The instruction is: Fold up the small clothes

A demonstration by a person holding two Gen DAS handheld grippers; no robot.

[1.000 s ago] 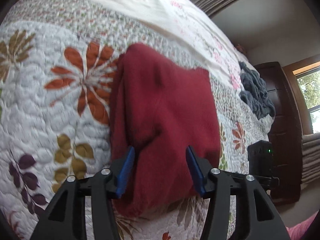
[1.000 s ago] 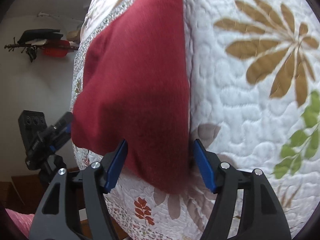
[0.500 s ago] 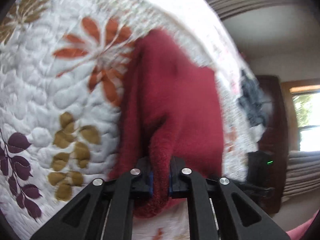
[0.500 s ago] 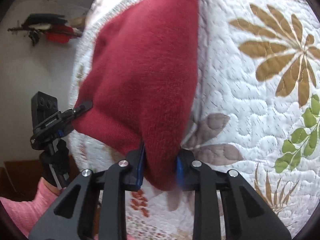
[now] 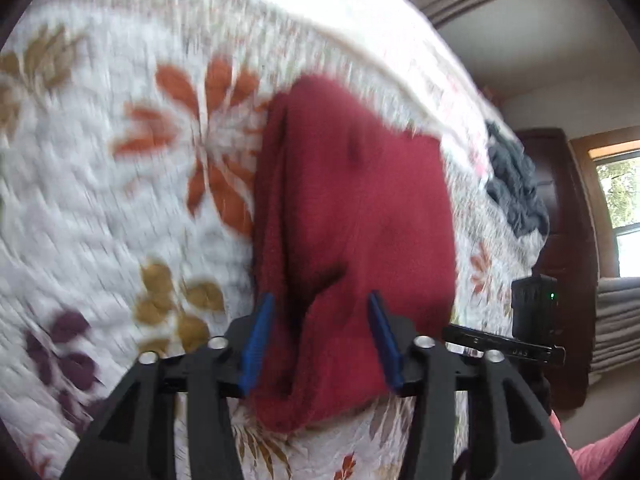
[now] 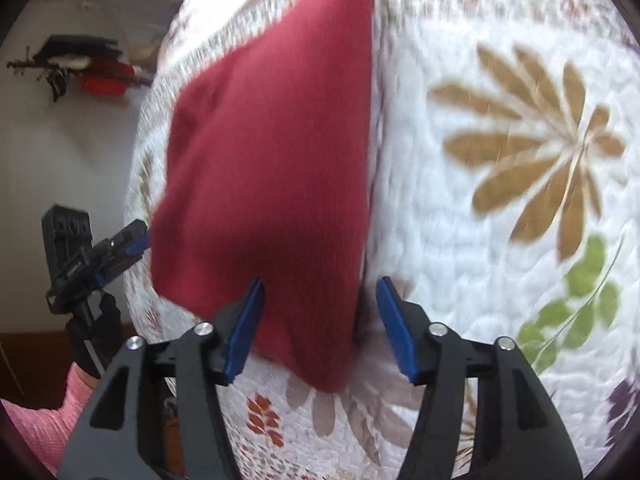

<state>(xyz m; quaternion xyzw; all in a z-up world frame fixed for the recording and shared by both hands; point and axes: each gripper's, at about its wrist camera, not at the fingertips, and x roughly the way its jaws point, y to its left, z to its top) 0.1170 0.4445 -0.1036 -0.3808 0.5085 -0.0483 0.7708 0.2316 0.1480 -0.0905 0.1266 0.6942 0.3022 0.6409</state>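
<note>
A folded dark red garment [image 5: 360, 216] lies flat on the leaf-patterned quilt [image 5: 100, 200], close to the quilt's near edge, where the cover drops away toward the floor. In the left wrist view a crease runs into the cloth near that edge; motion blur makes the number of folded layers hard to judge.

The left gripper [image 5: 322, 338] has its blue-padded jaws spread wide on either side of the garment's near left corner, holding nothing. The right gripper [image 6: 318, 328] is likewise parted wide over the near right corner, with the cloth's long right edge [image 6: 370, 152] running away from it across the quilt; it grips nothing either.

A crumpled grey garment [image 5: 514, 188] sits farther along the quilt, well apart from the red one, near a dark wooden cabinet [image 5: 568, 248]. In the right wrist view a black-gloved hand [image 6: 94, 336] with a pink sleeve [image 6: 44, 424] holds the other gripper's handle.
</note>
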